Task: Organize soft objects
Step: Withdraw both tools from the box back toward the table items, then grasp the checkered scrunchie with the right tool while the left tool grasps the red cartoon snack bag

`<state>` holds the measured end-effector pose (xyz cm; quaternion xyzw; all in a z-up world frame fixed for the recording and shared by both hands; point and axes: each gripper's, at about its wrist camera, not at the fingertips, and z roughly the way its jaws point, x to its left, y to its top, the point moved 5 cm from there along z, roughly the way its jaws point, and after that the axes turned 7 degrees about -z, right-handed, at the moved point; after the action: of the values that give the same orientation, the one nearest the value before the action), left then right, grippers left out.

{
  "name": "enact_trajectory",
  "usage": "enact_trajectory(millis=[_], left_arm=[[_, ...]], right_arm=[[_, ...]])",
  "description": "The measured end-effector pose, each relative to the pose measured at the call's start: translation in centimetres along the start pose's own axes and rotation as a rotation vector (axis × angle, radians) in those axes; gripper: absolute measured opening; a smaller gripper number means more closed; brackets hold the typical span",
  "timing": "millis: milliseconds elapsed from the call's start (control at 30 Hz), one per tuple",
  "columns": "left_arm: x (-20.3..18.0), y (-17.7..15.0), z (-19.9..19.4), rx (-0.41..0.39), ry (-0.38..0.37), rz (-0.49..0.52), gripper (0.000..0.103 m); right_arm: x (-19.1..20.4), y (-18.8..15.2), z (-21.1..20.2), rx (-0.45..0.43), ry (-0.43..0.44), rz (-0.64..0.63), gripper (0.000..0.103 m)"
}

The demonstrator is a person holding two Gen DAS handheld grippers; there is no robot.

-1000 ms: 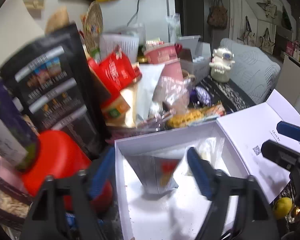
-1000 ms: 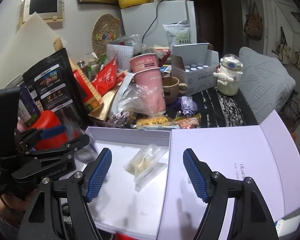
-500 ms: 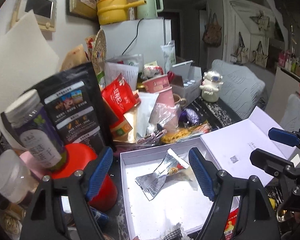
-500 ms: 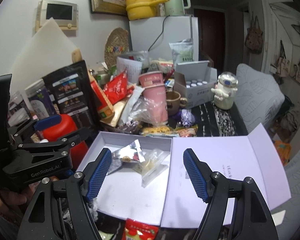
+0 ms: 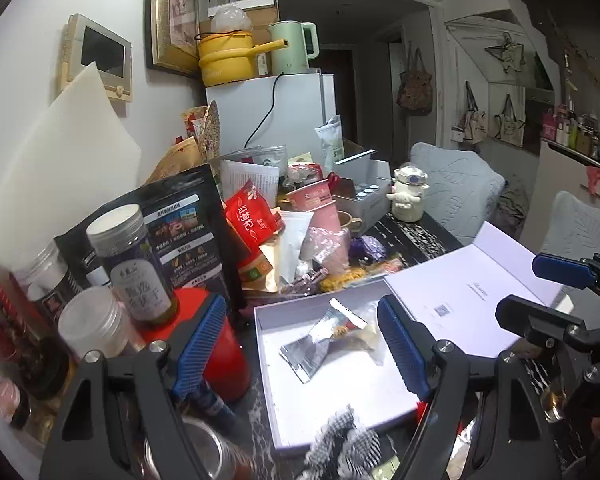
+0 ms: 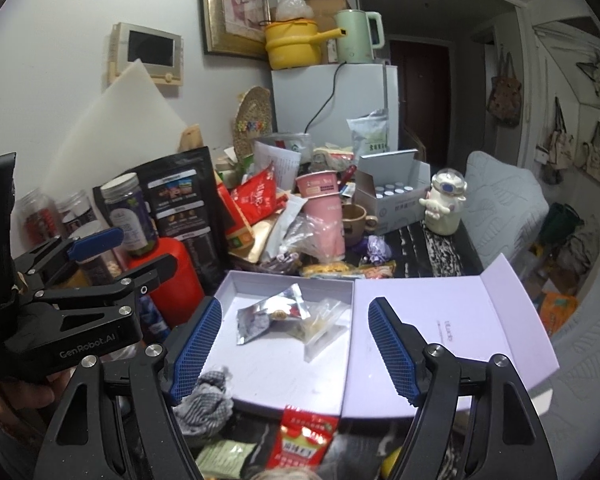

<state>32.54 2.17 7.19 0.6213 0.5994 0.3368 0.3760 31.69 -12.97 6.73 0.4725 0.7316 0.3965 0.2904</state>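
Observation:
An open white box point(image 5: 284, 384) point(image 6: 276, 376) lies on the dark table with its lid point(image 6: 432, 332) folded out to the right. Inside lie a silver foil packet point(image 5: 312, 344) point(image 6: 266, 314) and a clear plastic bag point(image 5: 364, 338) point(image 6: 324, 326). A black-and-white checked cloth point(image 5: 342, 442) point(image 6: 206, 400) lies at the box's near edge. A red snack packet point(image 6: 304, 438) sits in front of the box. My left gripper point(image 5: 302, 352) and right gripper point(image 6: 294, 346) both stand open above the box, nothing between their fingers.
A crowd of things stands behind and left of the box: a red canister point(image 6: 168, 276), jars point(image 5: 132, 264), a black pouch point(image 6: 184, 204), a red bag point(image 5: 250, 216), pink cups point(image 6: 324, 216), a white figurine point(image 6: 444, 208), a carton of small bottles point(image 6: 392, 190). A grey sofa point(image 6: 504, 200) lies right.
Both grippers have pulled back and up from the box. The foil packet, blurred upright between the left fingers earlier, now lies in the box. The checked cloth and red packet have come into view.

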Motion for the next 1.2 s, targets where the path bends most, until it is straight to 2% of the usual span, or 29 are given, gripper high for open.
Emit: enact_trajectory(millis=[400,800,1200], left_arm=[[-0.1,-2.7,-5.7,-0.017,-0.016,-0.006,0.078],[-0.6,-6.9,-11.3,-0.035,-0.029,0.010,0.078],[-0.2,-11.2,-13.4,0.014,-0.037,0.004,0.078]], right_arm=[[2.8,-2.4,-5.9,-0.039,-0.024,-0.028,0.077],[5.2,-6.7,-8.9,-0.033,-0.005,-0.033,0.077],[6.5,-11.8,-11.1,-0.006,0.026,-0.003,0.077]])
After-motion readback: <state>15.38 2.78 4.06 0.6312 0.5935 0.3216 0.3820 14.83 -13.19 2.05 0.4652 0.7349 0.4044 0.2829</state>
